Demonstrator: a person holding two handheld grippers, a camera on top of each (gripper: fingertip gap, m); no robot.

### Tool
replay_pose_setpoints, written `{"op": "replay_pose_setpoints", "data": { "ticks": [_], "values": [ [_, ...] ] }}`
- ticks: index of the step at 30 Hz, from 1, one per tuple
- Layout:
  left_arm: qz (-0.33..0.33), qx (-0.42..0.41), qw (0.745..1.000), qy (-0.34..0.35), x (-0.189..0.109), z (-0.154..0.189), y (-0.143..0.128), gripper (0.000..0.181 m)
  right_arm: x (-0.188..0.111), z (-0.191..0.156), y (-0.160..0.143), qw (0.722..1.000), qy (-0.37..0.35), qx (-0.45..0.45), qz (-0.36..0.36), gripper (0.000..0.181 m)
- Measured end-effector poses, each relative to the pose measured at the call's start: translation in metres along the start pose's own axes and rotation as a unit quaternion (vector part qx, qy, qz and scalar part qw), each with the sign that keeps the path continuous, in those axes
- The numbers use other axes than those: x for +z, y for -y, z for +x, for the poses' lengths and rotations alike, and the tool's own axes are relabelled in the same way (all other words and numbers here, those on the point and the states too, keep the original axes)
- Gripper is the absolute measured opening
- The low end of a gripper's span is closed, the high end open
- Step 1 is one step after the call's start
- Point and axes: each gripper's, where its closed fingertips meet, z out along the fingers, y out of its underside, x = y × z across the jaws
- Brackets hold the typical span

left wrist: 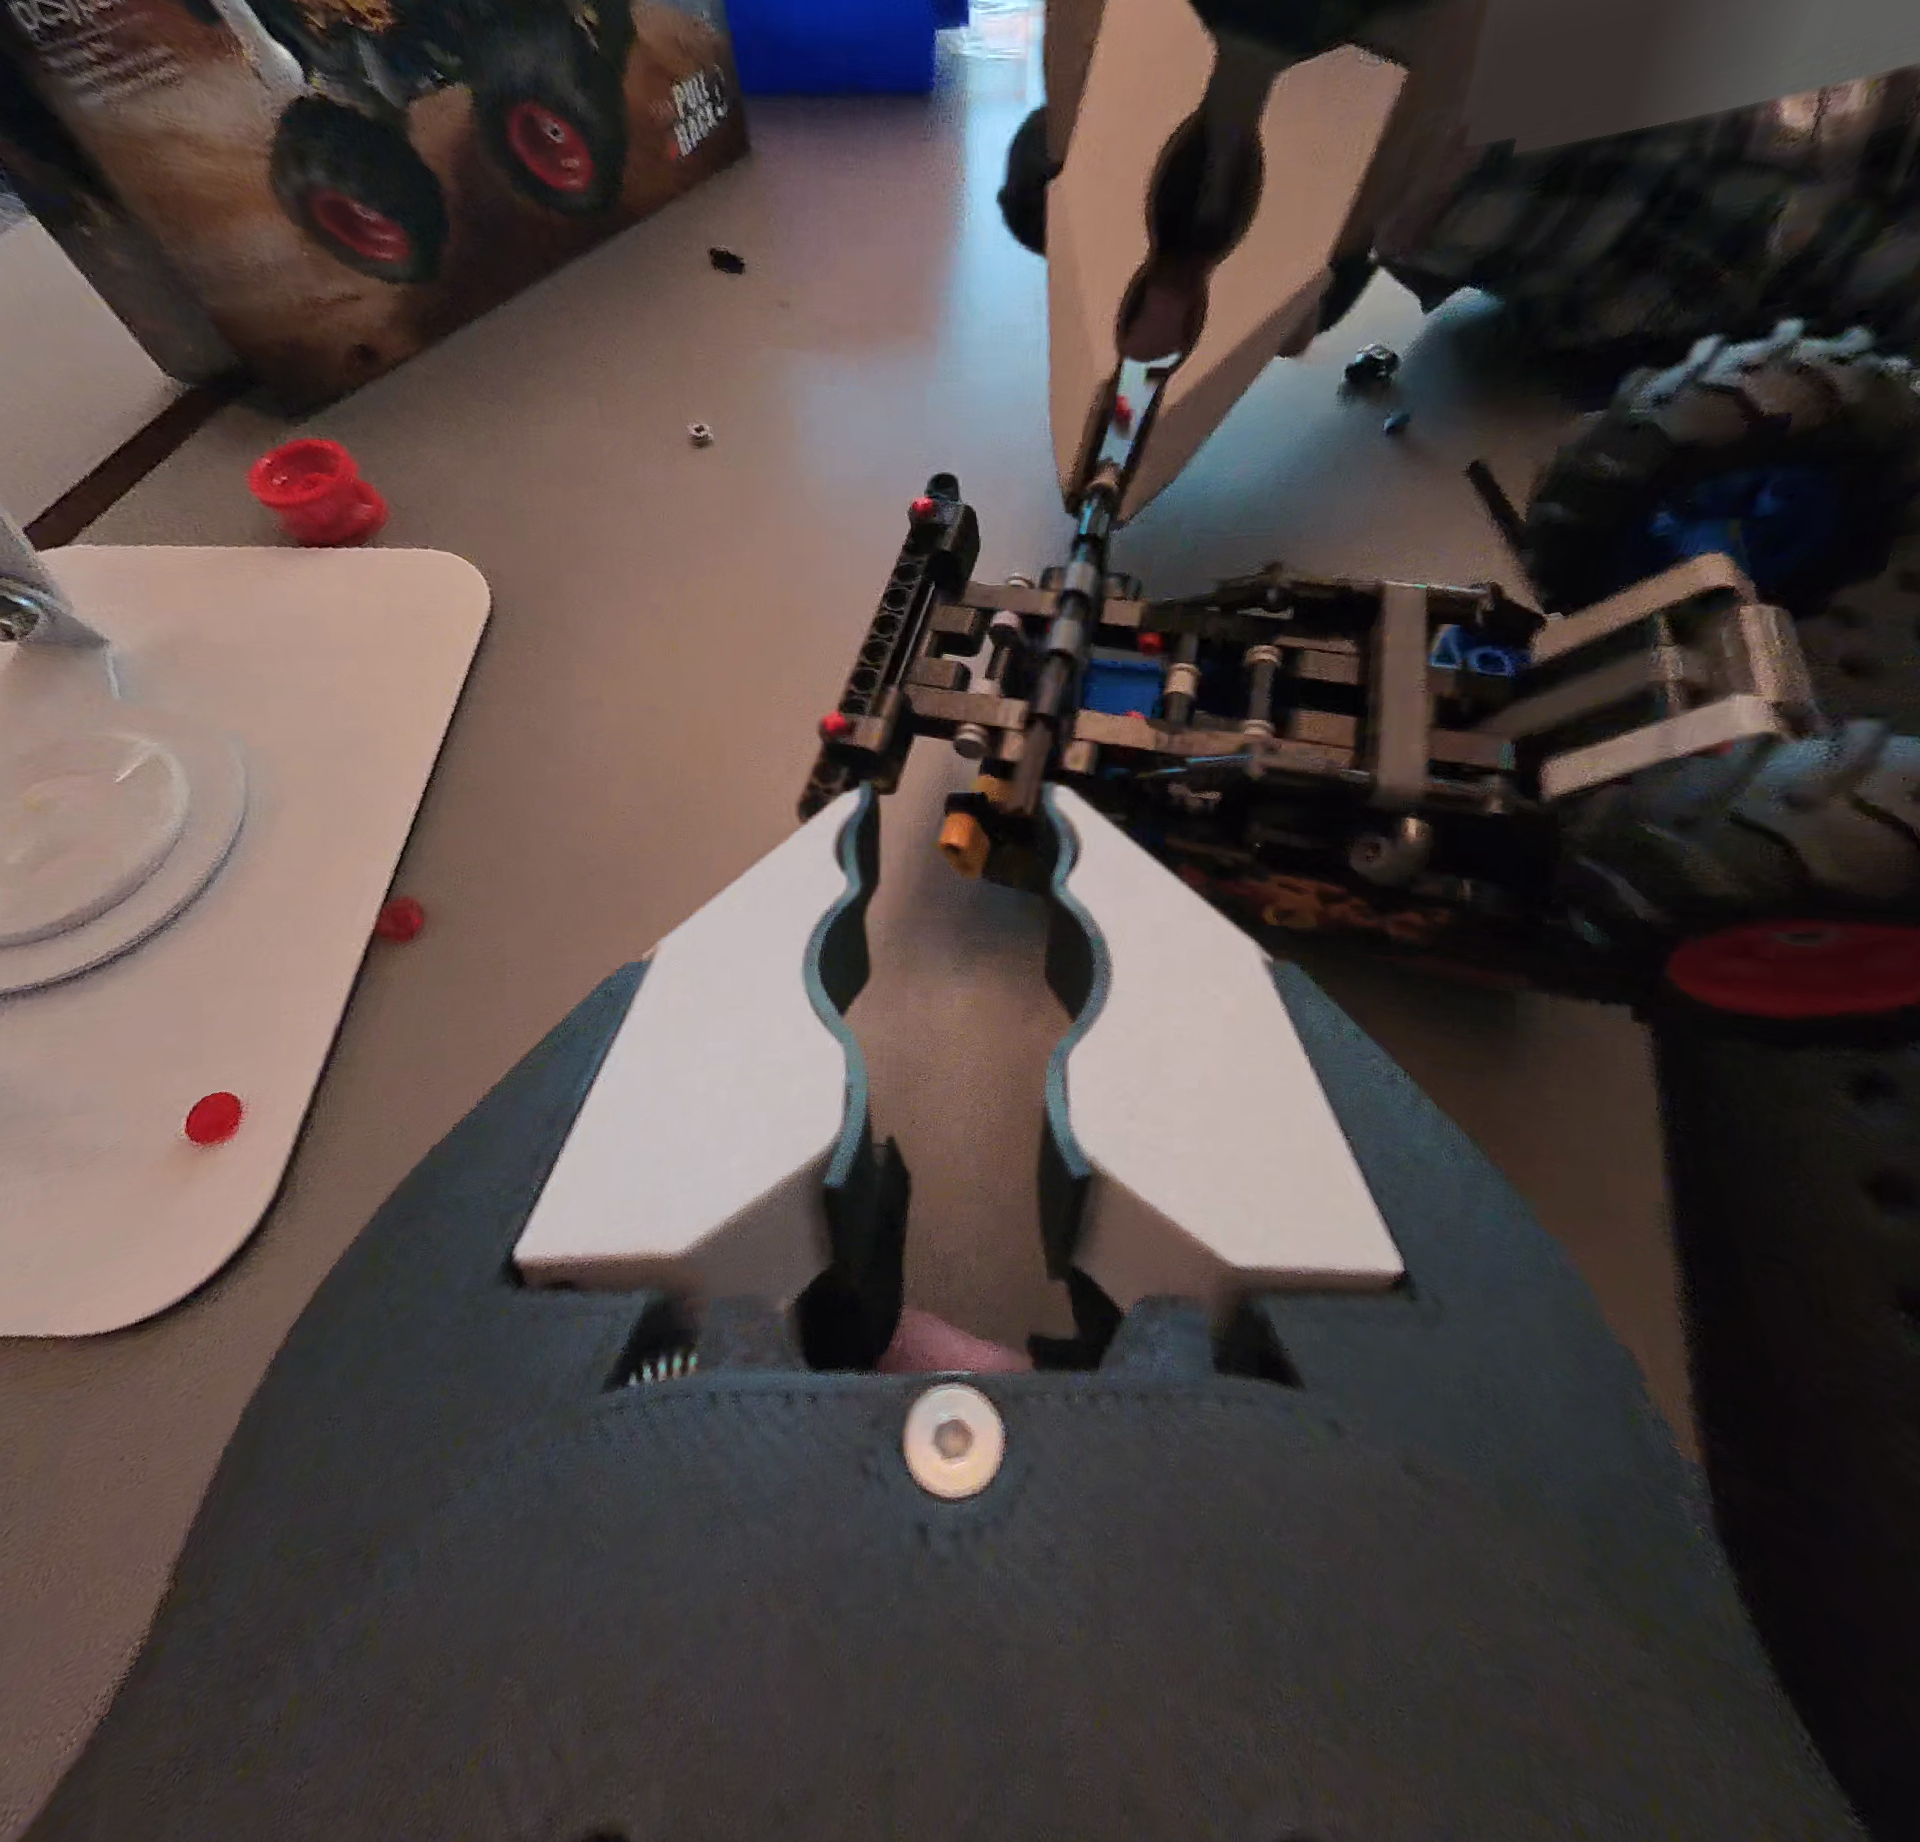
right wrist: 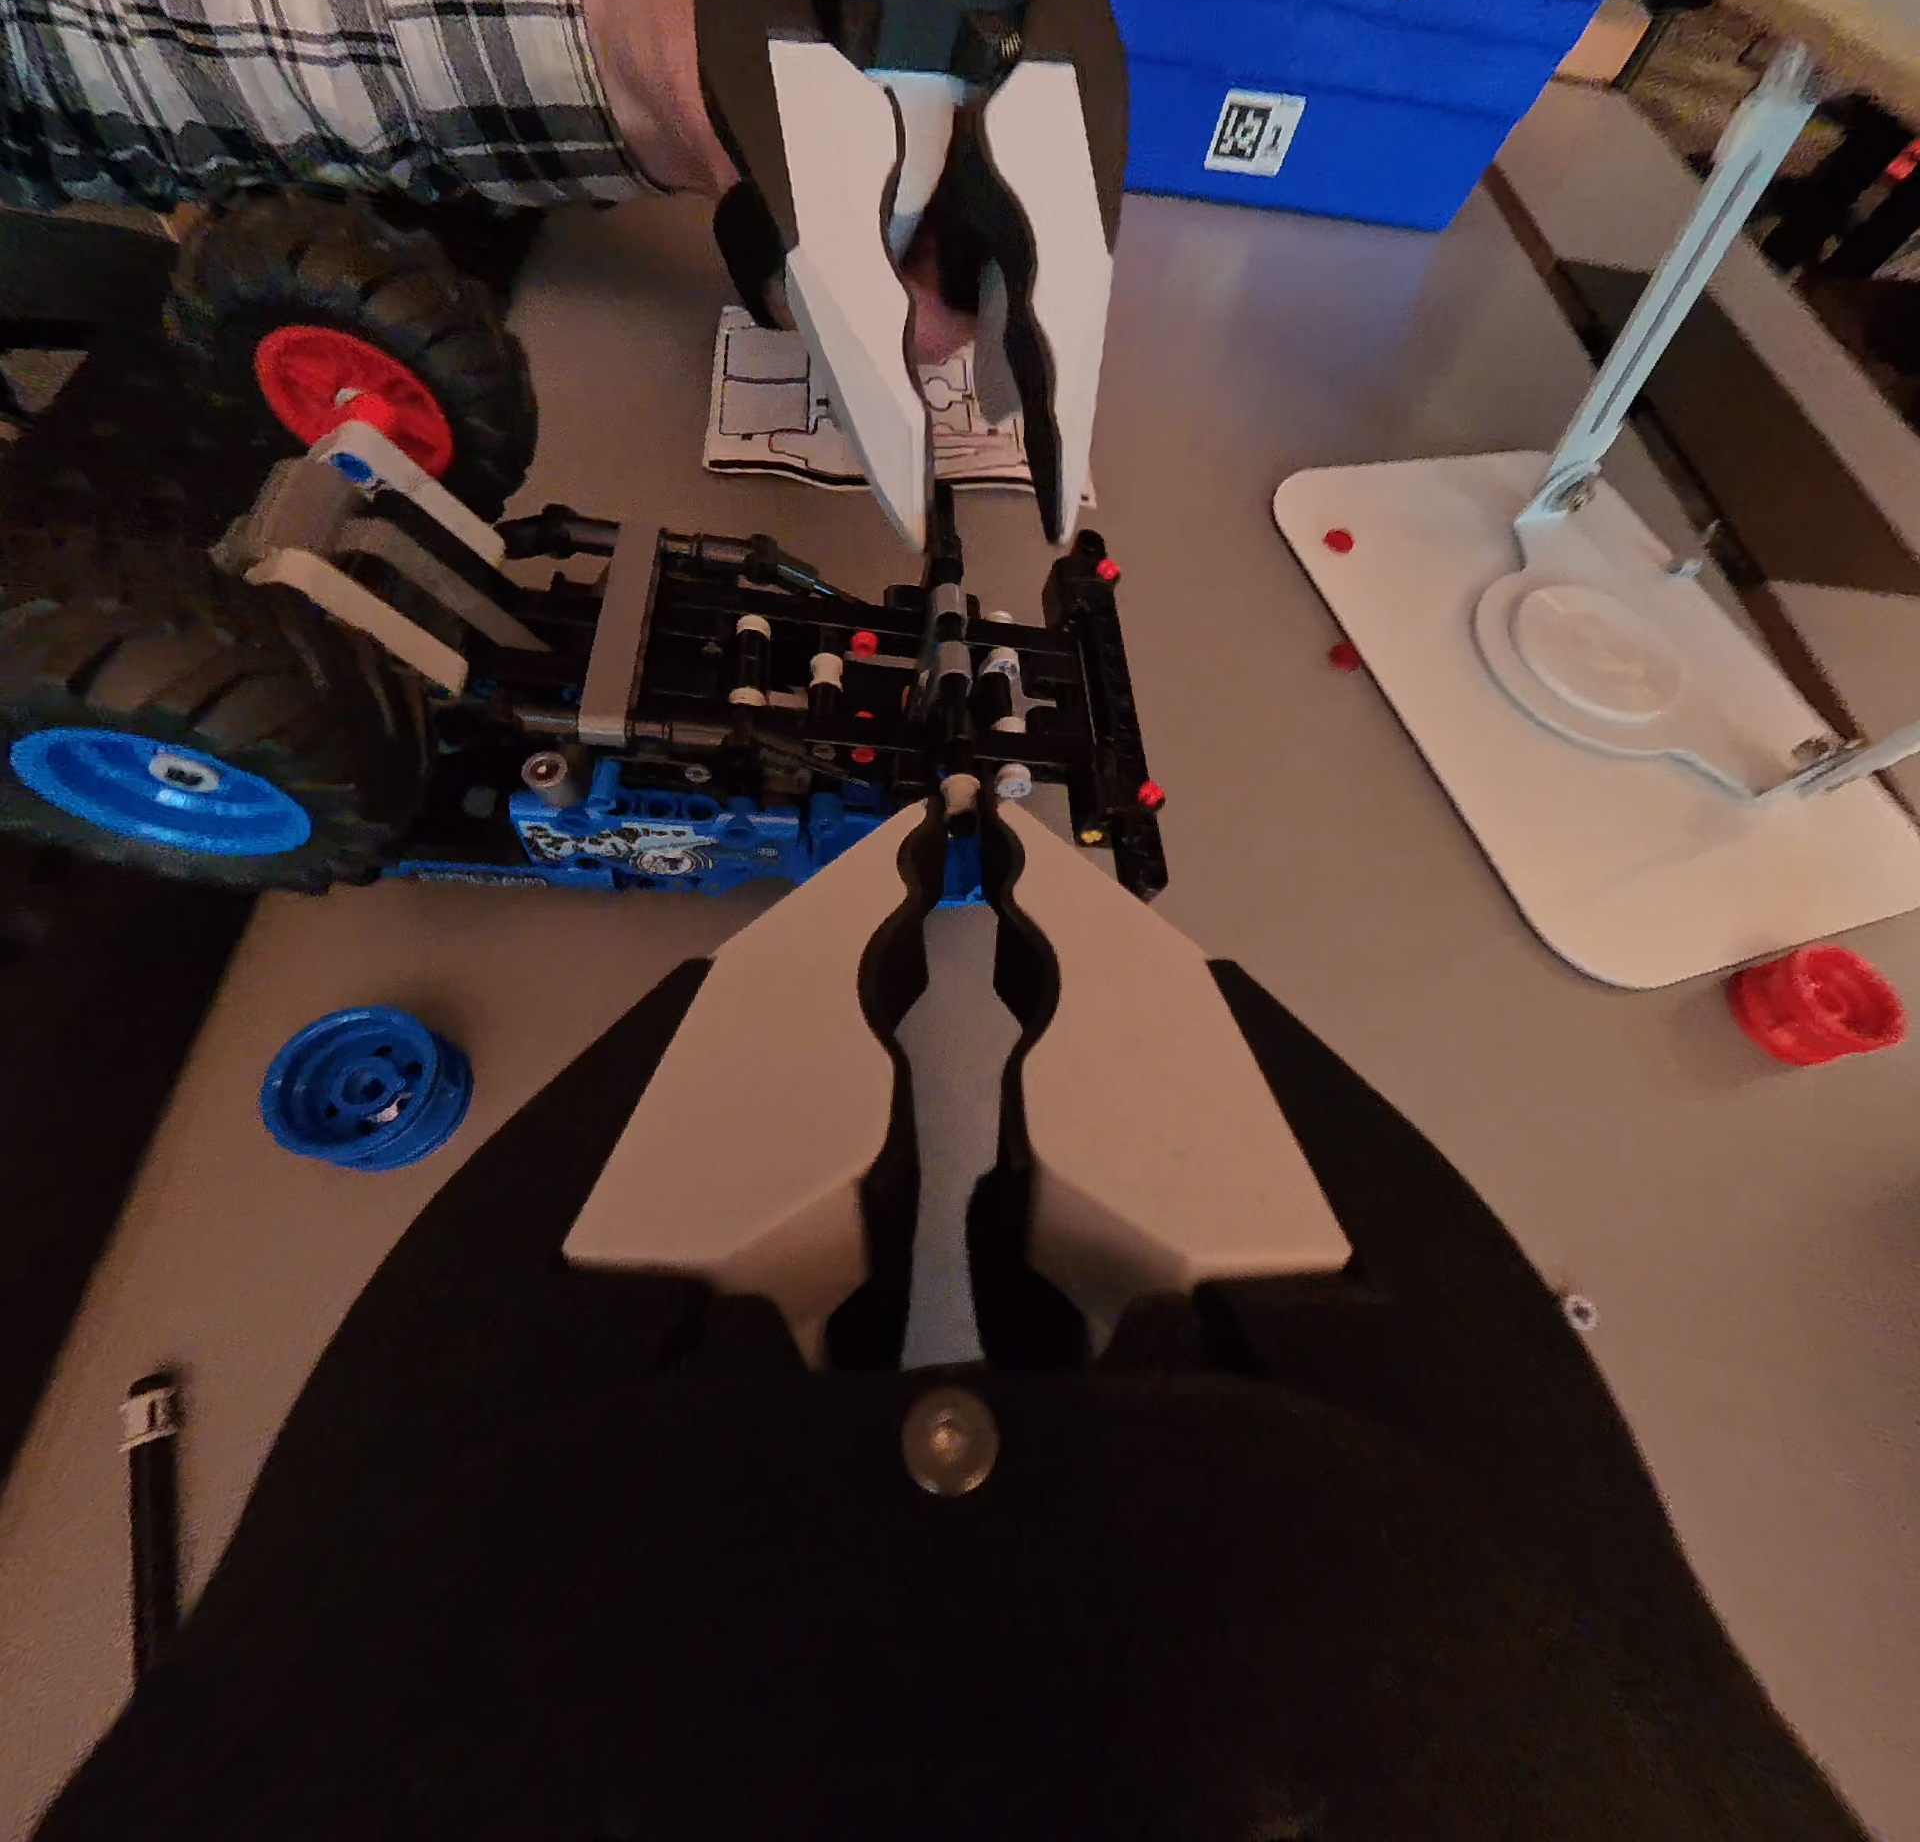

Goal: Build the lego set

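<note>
One chassis (right wrist: 831, 712) on grey surface (right wrist: 1299, 1117), black axle (right wrist: 951, 670) running crosswise through its front. Right gripper (right wrist: 961, 805) nipped narrowly on near axle end. Left gripper (left wrist: 961, 805) jaws parted, straddling chassis edge and orange pin (left wrist: 961, 842), gripping nothing. Blue hub (right wrist: 364, 1086) and red hub (right wrist: 1813, 1003) loose nearby. White stand base (right wrist: 1662, 857) and blue bin (right wrist: 1330, 57) further out.

Half-built lego truck chassis (right wrist: 790, 691) lies on the grey table, mostly black beams with a blue side panel and little red pins. Two chunky tyres sit at one end, and a black axle (right wrist: 948, 670) runs crosswise near the other.
</note>
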Motion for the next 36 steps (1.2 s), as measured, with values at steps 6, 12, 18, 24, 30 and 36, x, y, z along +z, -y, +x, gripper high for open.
{"op": "replay_pose_setpoints", "data": {
  "ticks": [6,12,18,24,30,36],
  "values": [
    [-0.029,0.062,0.998,0.006,0.003,0.011,-0.005,0.004,-0.004,-0.004,0.022,0.996,-0.049,-0.071,0.009,0.003],
    [0.003,0.098,0.995,0.036,-0.004,0.010,0.008,0.004,-0.013,-0.007,0.049,0.990,-0.085,-0.101,0.043,0.004],
    [0.039,0.138,0.986,0.084,-0.009,0.008,0.024,0.004,-0.022,-0.012,0.071,0.983,-0.111,-0.127,0.077,0.003],
    [0.052,0.157,0.980,0.112,-0.015,0.009,0.032,0.003,-0.026,-0.010,0.070,0.981,-0.119,-0.134,0.076,0.004],
    [0.063,0.141,0.981,0.115,-0.016,0.014,0.041,0.003,-0.028,-0.001,0.054,0.987,-0.103,-0.098,0.072,0.004],
    [0.043,0.136,0.981,0.129,-0.013,0.010,0.039,0.002,-0.024,0.002,0.045,0.989,-0.100,-0.090,0.059,0.003]
  ]
}}
